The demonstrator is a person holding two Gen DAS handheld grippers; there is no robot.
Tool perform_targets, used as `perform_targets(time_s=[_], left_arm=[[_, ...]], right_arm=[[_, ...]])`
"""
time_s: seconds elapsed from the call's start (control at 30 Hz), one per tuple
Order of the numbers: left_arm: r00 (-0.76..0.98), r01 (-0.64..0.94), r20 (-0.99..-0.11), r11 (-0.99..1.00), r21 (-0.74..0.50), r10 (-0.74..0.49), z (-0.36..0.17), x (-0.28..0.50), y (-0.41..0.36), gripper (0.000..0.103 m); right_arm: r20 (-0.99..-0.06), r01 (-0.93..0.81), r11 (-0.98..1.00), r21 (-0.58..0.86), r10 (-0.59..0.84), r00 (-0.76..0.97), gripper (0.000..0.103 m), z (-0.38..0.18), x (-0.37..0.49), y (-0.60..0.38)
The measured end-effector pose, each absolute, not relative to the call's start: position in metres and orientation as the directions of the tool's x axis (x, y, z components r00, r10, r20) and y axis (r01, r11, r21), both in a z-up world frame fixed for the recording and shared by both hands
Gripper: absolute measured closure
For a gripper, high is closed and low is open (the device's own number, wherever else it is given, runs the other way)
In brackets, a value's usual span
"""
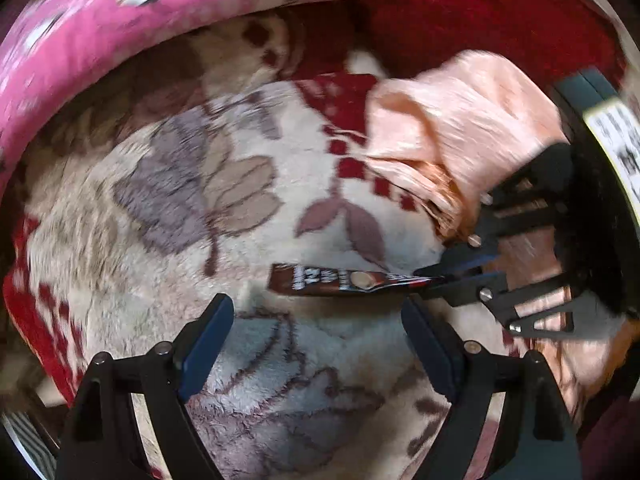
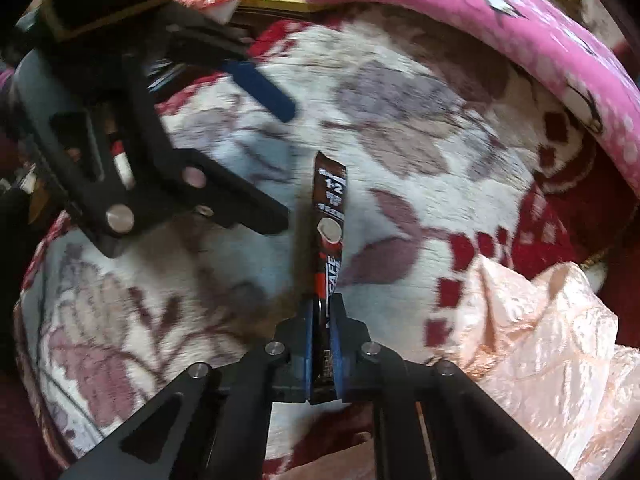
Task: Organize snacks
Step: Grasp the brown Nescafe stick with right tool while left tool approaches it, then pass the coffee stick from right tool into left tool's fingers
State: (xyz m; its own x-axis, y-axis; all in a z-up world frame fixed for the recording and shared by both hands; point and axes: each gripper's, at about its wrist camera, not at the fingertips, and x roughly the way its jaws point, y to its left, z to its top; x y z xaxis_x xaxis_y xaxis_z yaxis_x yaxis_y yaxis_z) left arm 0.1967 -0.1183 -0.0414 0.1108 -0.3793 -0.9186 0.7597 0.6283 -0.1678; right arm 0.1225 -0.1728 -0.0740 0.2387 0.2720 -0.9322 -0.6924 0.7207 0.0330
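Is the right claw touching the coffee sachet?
Touching. The right wrist view shows the right claw shut on the sachet, pads pressed against both sides.

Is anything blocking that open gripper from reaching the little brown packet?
Nothing visible does. The left gripper is open just short of the coffee sachet, with only the floral blanket below. The right gripper pinches the sachet's far end.

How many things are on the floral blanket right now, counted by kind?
Slim dark brown coffee sachet: 1, clamped in the right gripper
Crinkled peach plastic bag: 1
Pink patterned pillow: 1
Total: 3
The left gripper holds nothing.
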Motion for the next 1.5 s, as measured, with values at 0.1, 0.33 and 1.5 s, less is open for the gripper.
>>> perform_targets(time_s=[0.1,0.33,1.5], left_arm=[[0.074,0.818,-0.936,0.558,-0.139,-0.343,-0.045,0.188,-0.122,0.018],[0.014,0.878,-0.934,0.452,-0.16,-0.358,-0.05,0.188,-0.136,0.018],[0.035,0.927,-0.952,0.365,-0.083,-0.305,-0.037,0.107,-0.087,0.078]], right_arm=[[-0.935,-0.702,0.711,0.033,0.27,0.229,0.095,-0.074,0.118,-0.17],[-0.925,-0.684,0.715,0.145,0.343,0.162,0.086,-0.079,0.126,-0.183],[-0.924,-0.758,0.652,-0.008,0.286,0.256,0.097,-0.041,0.067,-0.139]])
